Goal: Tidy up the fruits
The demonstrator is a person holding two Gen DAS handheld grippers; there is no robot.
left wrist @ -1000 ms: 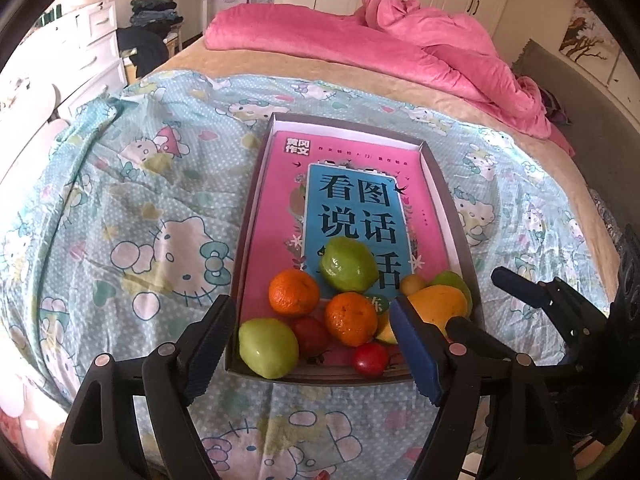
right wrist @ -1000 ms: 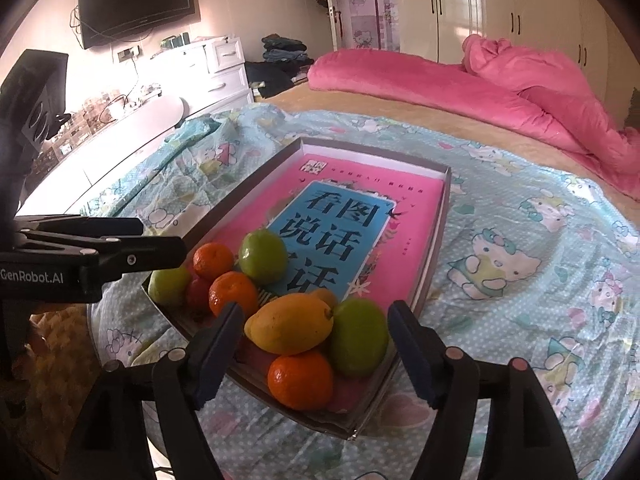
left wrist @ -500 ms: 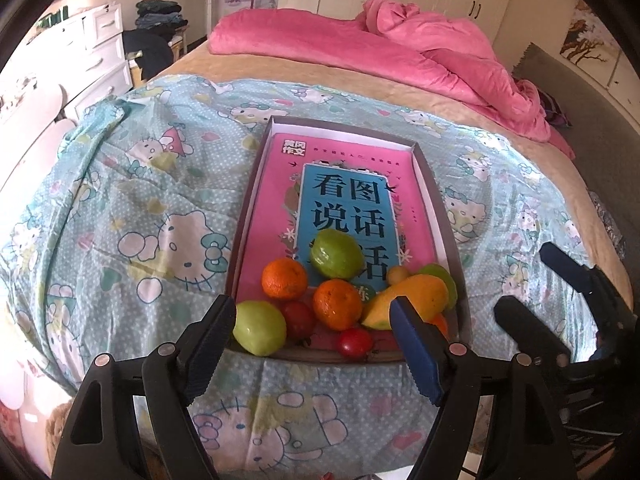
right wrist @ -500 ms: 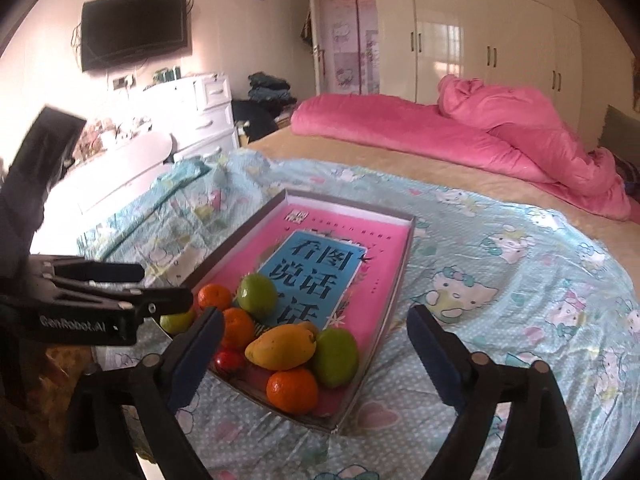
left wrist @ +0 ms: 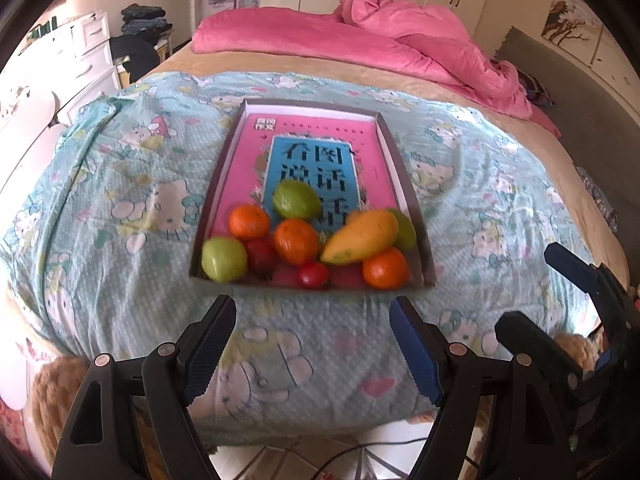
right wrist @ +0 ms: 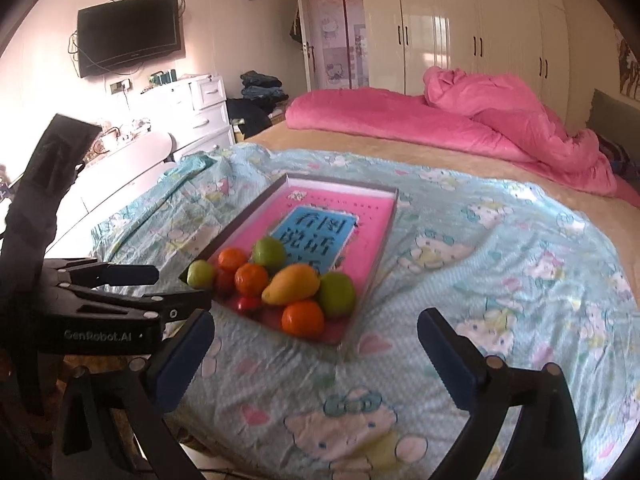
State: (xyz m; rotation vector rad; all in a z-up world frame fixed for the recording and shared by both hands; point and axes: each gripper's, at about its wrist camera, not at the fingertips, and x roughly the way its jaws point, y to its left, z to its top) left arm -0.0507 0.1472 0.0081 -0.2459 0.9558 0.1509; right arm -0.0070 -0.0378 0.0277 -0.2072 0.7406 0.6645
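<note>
A shallow tray (left wrist: 404, 184) with a pink book cover as its floor lies on the bed. Fruit is bunched at its near end: a yellow mango (left wrist: 362, 236), three oranges (left wrist: 296, 241), green fruits (left wrist: 223, 259) and small red fruits (left wrist: 314, 275). The same pile shows in the right wrist view, with the mango (right wrist: 291, 284) in the middle of the tray (right wrist: 384, 236). My left gripper (left wrist: 312, 340) is open and empty, held back from the tray's near edge. My right gripper (right wrist: 314, 354) is open and empty, farther back and to the right.
A blue cartoon-print sheet (left wrist: 120, 208) covers the near part of the bed. A pink duvet (left wrist: 400, 40) is heaped at the far end. White drawers (right wrist: 200, 108) and a wall TV (right wrist: 128, 34) stand to the left. The bed's near edge drops to the floor.
Both grippers have pulled back from the tray, away from the fruit. The right gripper has opened wider. The fruit has not moved.
</note>
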